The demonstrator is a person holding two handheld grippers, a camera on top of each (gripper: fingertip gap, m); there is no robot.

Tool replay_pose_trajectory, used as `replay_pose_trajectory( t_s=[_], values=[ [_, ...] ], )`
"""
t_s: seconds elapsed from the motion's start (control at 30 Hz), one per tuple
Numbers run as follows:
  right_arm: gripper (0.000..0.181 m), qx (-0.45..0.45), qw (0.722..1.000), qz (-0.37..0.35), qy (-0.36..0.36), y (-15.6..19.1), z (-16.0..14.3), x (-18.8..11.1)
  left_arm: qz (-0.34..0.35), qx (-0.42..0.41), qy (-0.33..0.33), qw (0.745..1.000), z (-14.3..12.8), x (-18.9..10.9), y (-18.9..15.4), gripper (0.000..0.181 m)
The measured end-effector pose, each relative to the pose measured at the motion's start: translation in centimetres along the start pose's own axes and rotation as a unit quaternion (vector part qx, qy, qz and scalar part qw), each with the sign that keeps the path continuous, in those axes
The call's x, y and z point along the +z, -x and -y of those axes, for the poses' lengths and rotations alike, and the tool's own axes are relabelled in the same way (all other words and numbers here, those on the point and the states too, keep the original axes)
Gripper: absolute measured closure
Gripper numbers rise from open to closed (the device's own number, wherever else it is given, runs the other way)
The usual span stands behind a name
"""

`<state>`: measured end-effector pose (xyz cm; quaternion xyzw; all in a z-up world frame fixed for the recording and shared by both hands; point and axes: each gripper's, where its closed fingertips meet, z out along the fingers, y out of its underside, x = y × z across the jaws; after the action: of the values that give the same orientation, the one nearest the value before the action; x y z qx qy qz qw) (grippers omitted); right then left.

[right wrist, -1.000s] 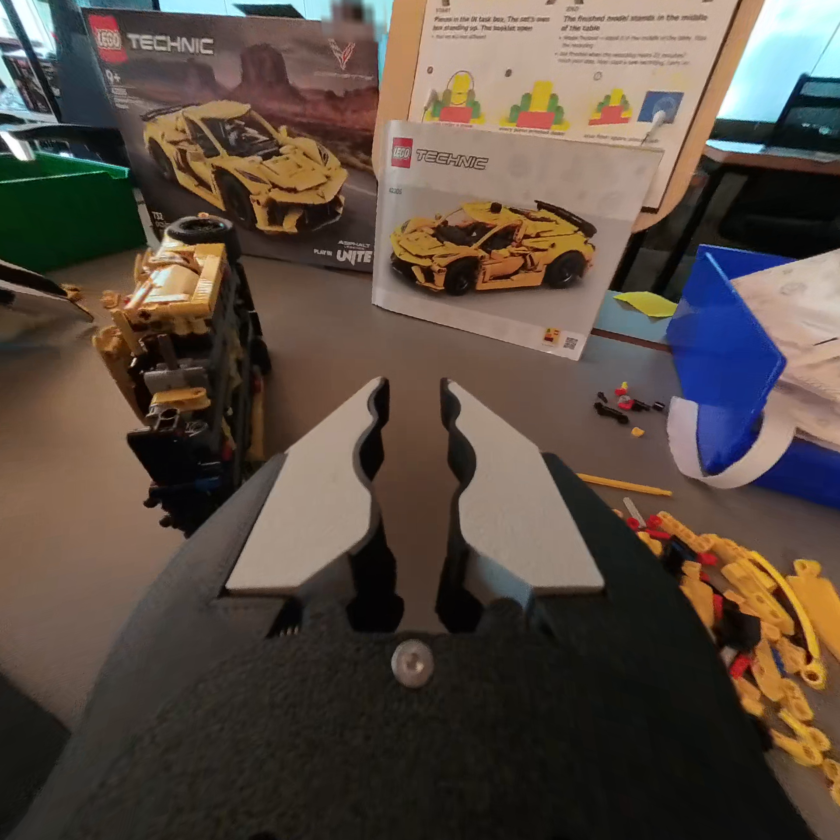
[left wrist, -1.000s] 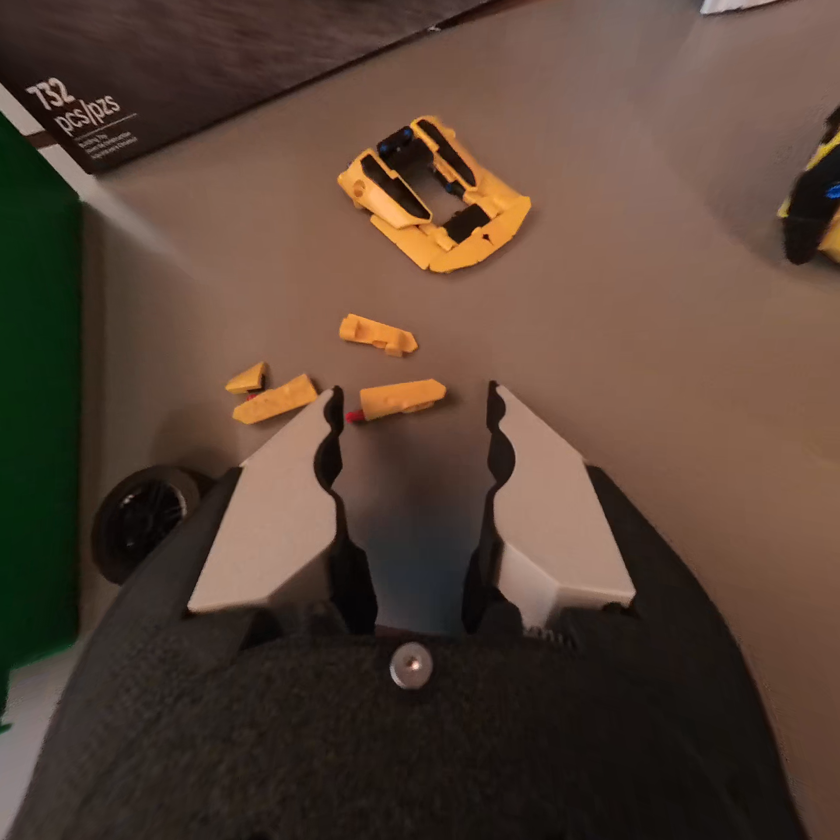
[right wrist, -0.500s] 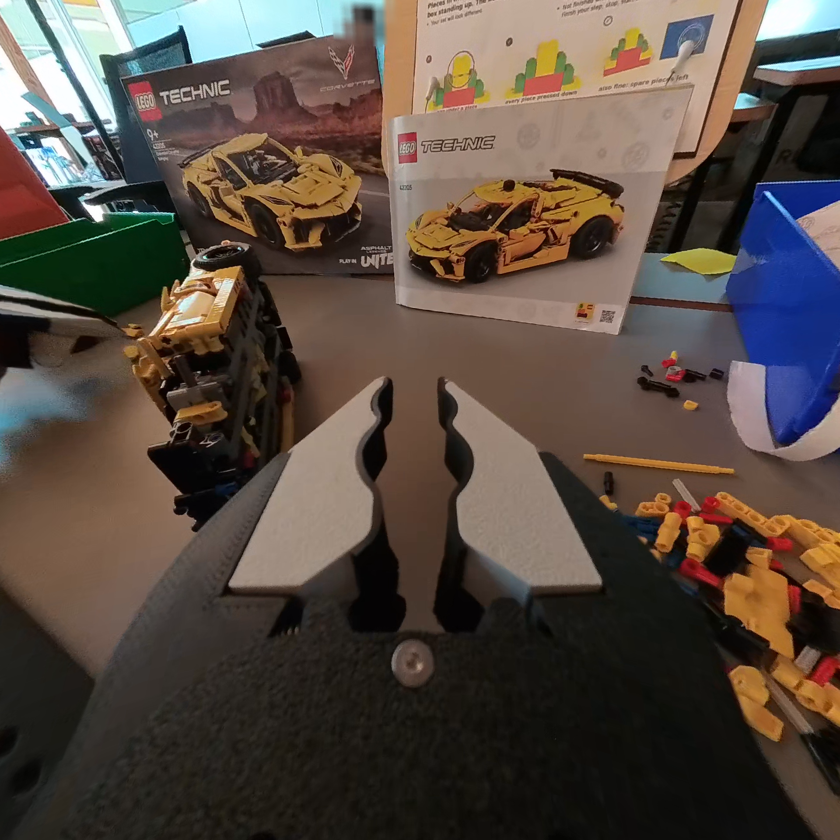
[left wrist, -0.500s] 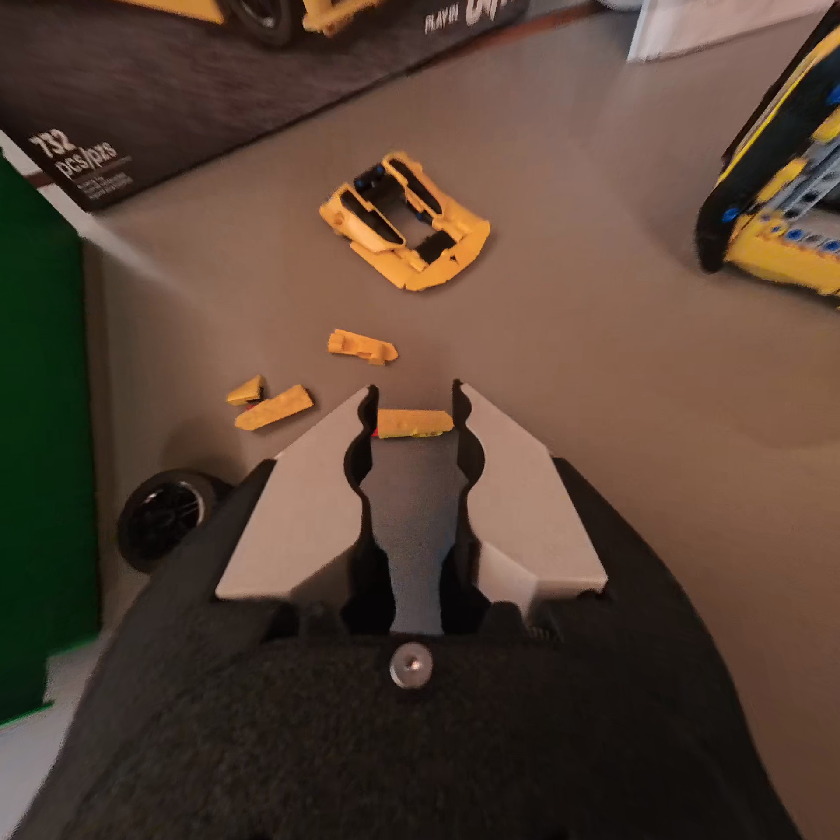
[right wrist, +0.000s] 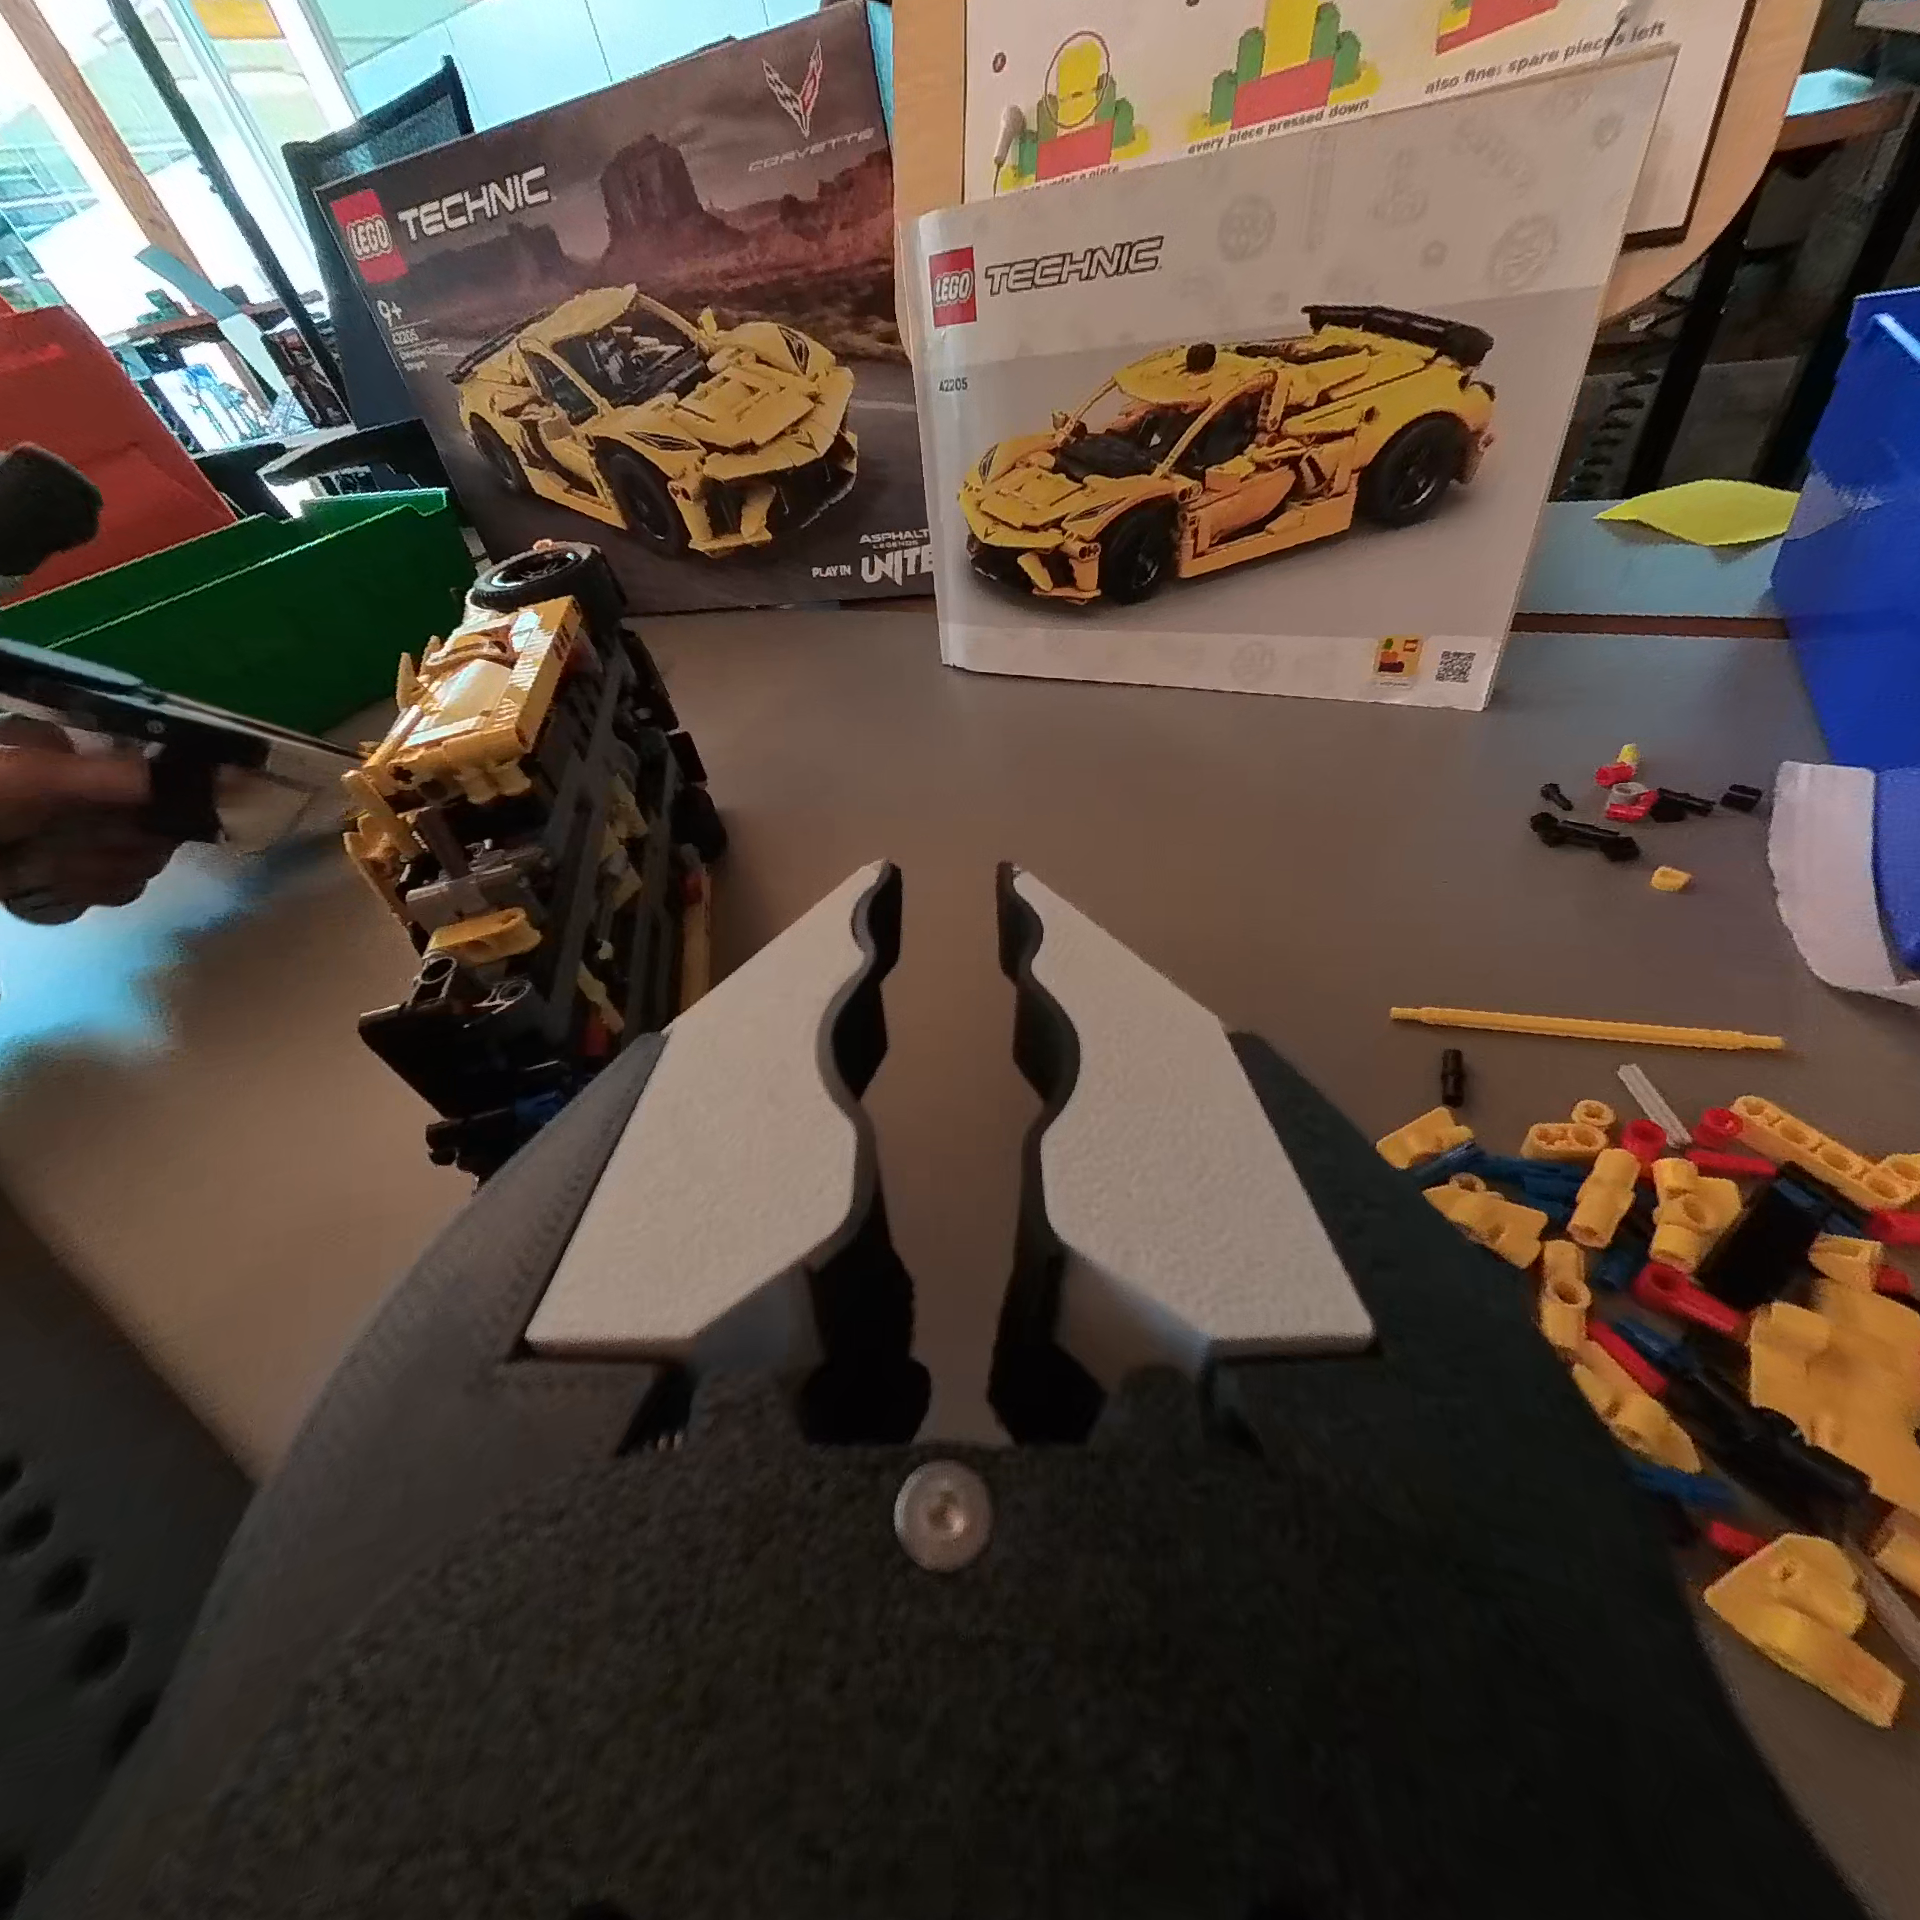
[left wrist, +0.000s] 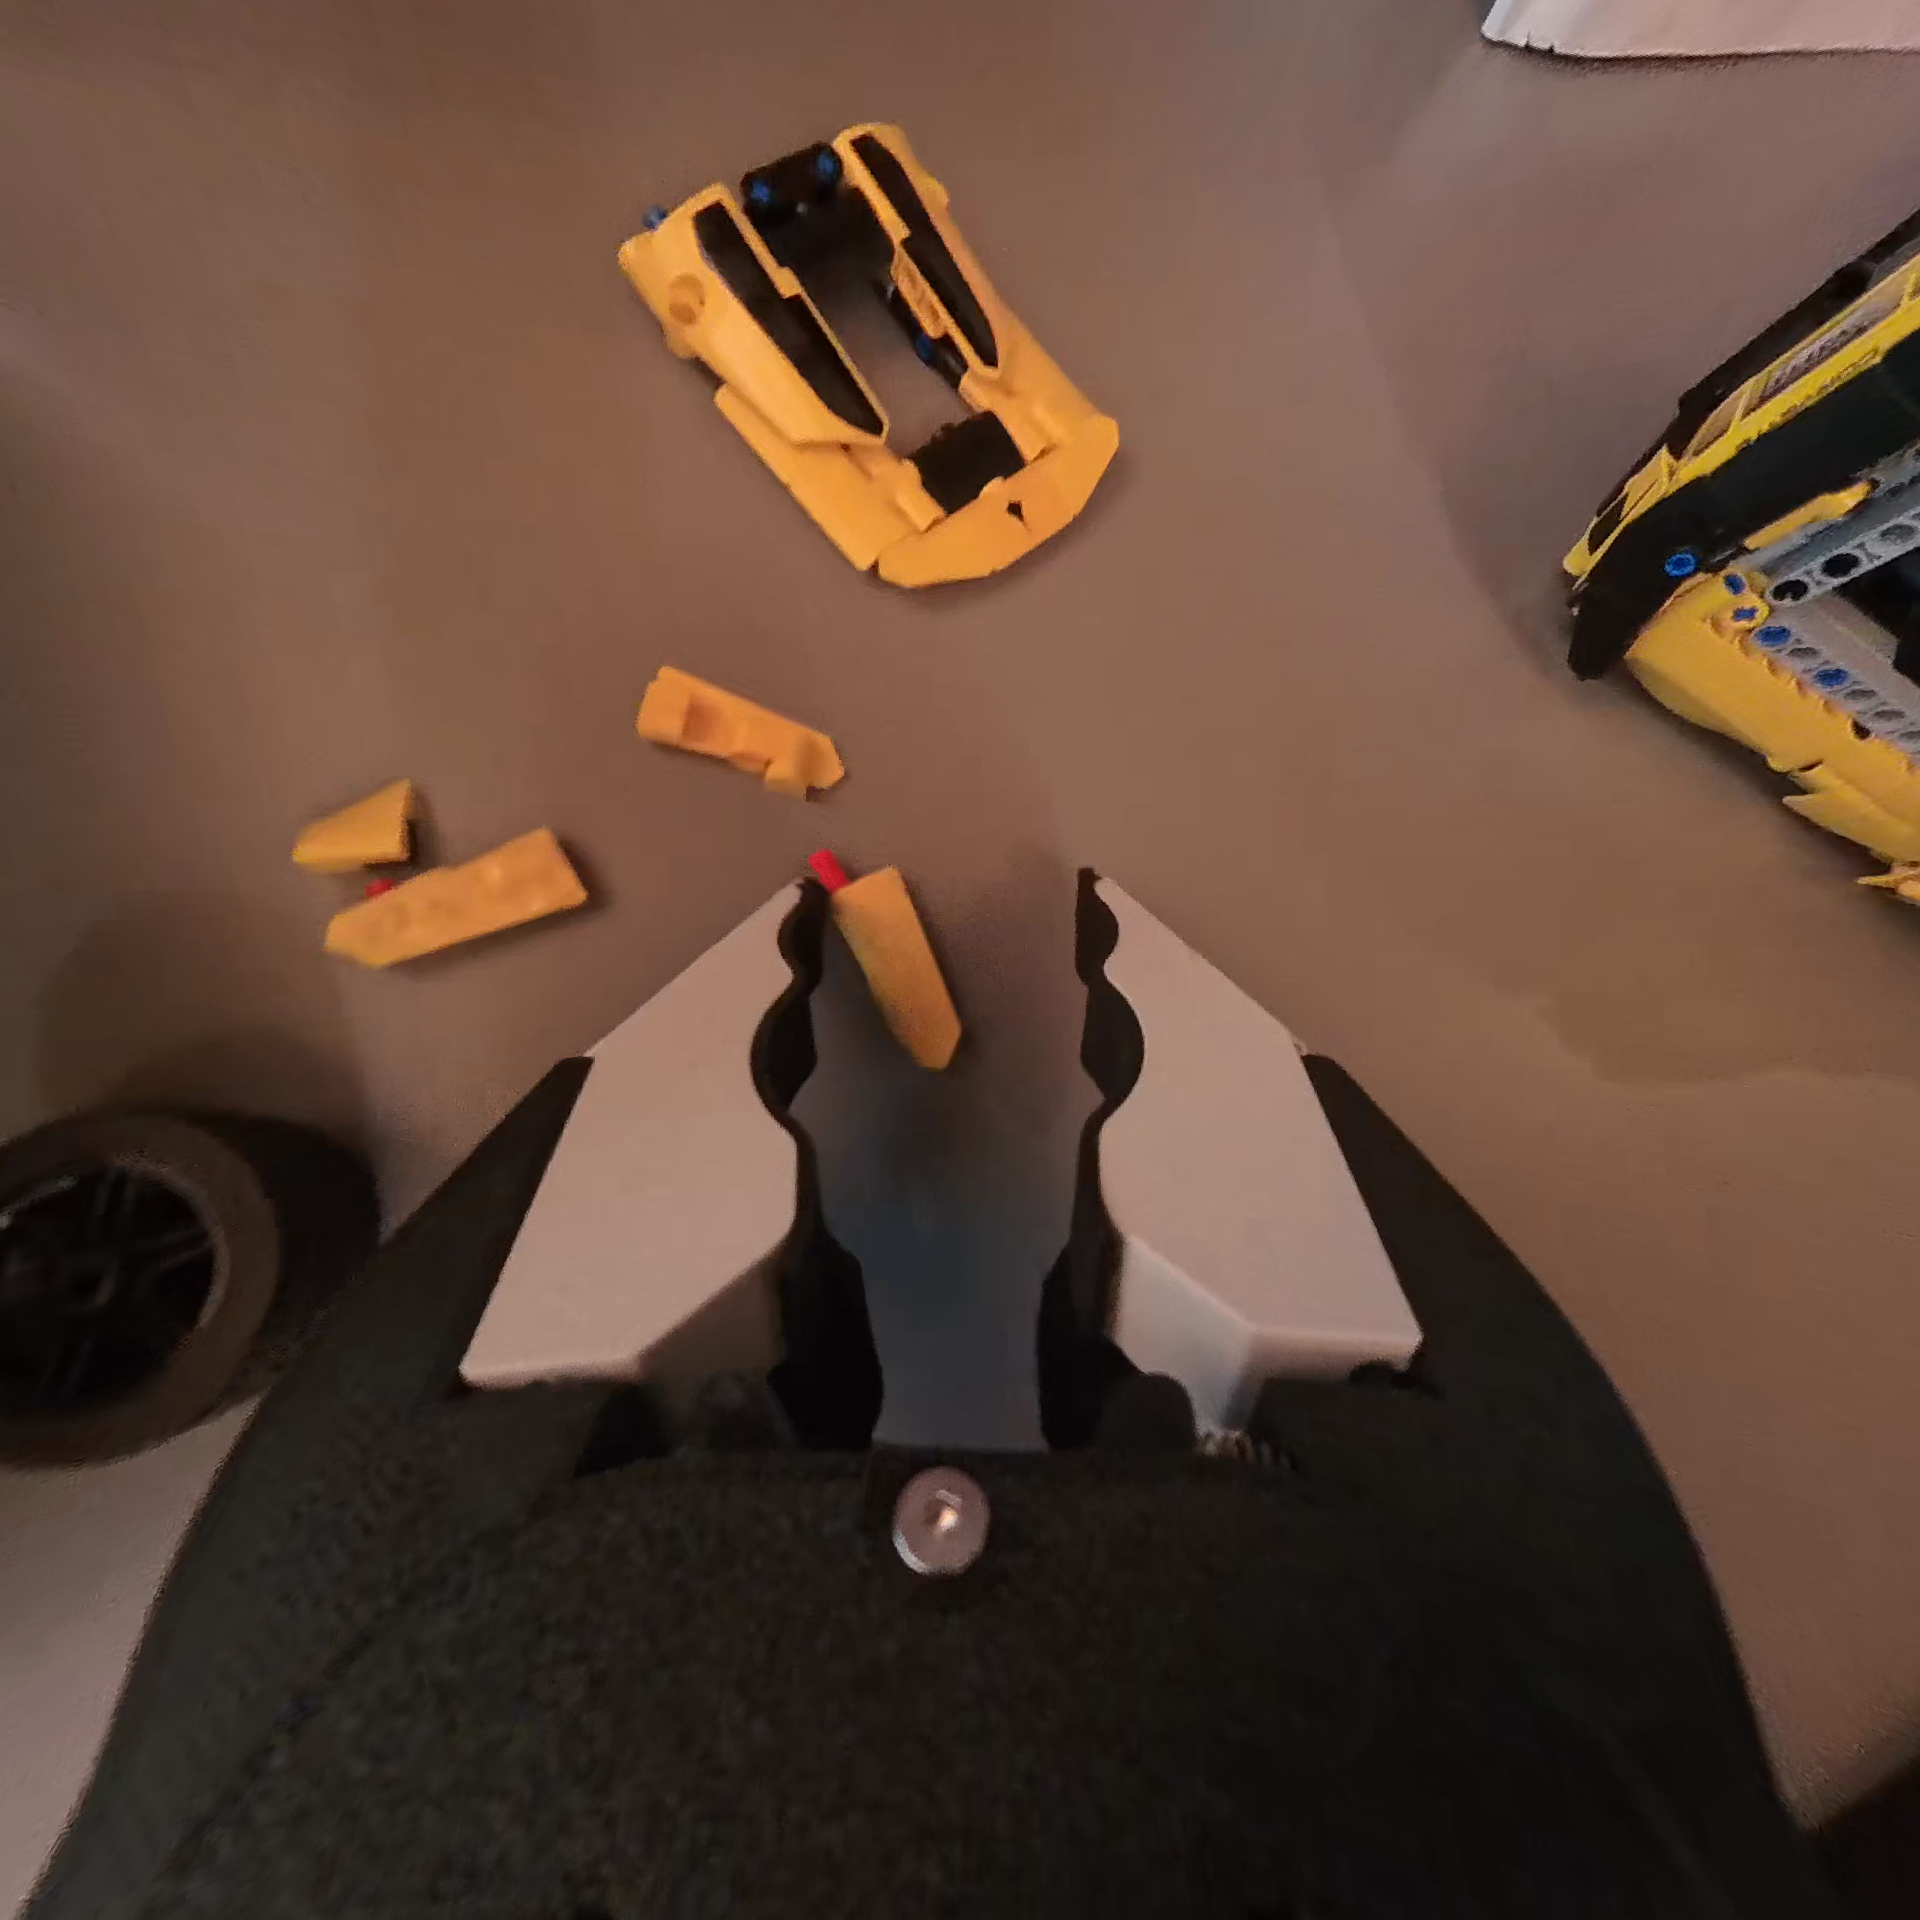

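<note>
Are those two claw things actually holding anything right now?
No. The left tool is open over a small yellow wedge piece lying near its left finger, not clamped. The right tool has a narrow empty gap.

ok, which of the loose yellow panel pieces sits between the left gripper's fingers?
The yellow wedge with the red pin, beside the left finger of the open left gripper. The other three lie beyond the fingertips.

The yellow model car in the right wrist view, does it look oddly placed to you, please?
Yes: the yellow model car lies tipped on its side on the table, one wheel uppermost and its underside exposed.
</note>
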<state>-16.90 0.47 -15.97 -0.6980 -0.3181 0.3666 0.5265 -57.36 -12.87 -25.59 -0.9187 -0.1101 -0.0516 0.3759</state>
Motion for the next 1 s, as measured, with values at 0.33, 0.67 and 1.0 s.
replay_pose_trajectory(
  t_s=[0.33,0.67,1.0],
  values=[
    [0.166,0.009,1.0,0.015,0.006,0.3,-0.3,0.1,0.033,0.073,0.0,0.997,-1.0,-0.3,-0.6,0.159],
    [0.158,0.04,0.937,0.347,0.019,15.5,2.7,-4.1,-0.15,0.385,-0.241,0.878,0.2,-10.2,-20.0,0.168],
    [0.159,0.142,0.902,0.397,0.089,21.4,-0.5,-2.0,-0.227,0.432,-0.304,0.818,-3.3,-13.3,-29.9,0.168]
  ],
)
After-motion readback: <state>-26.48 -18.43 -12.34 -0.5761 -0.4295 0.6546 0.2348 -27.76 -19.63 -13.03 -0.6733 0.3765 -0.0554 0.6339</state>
